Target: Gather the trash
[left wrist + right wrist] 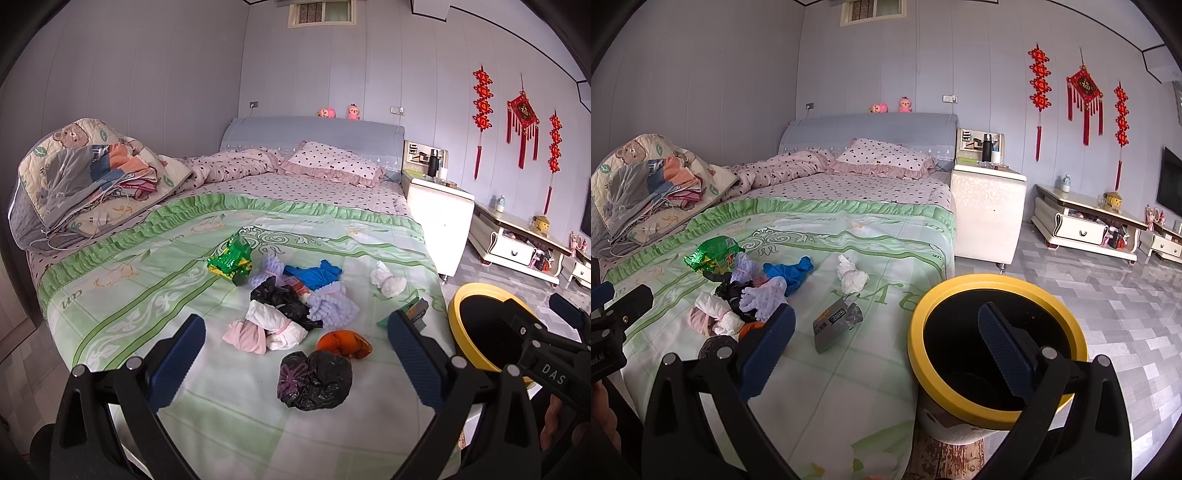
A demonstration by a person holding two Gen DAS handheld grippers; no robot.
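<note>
Trash lies in a heap on the green bedspread [147, 295]: a black bag [316, 380] nearest me, an orange scrap [343, 343], a white and pink wad [266, 328], lilac foam [332, 304], blue plastic [314, 275], a green wrapper [232, 258] and a white tissue [388, 280]. My left gripper [295, 354] hangs open above the black bag. A yellow-rimmed bin [997, 343] stands beside the bed on a wooden stool. My right gripper [886, 339] is open over the bed's edge, one finger above the bin. A grey carton [834, 325] lies near it.
A folded quilt pile [85, 177] sits at the bed's left side, pillows [332, 162] at the head. A white nightstand [988, 206] and a low TV cabinet [1086, 221] stand to the right, with open tiled floor [1108, 314] between them and the bin.
</note>
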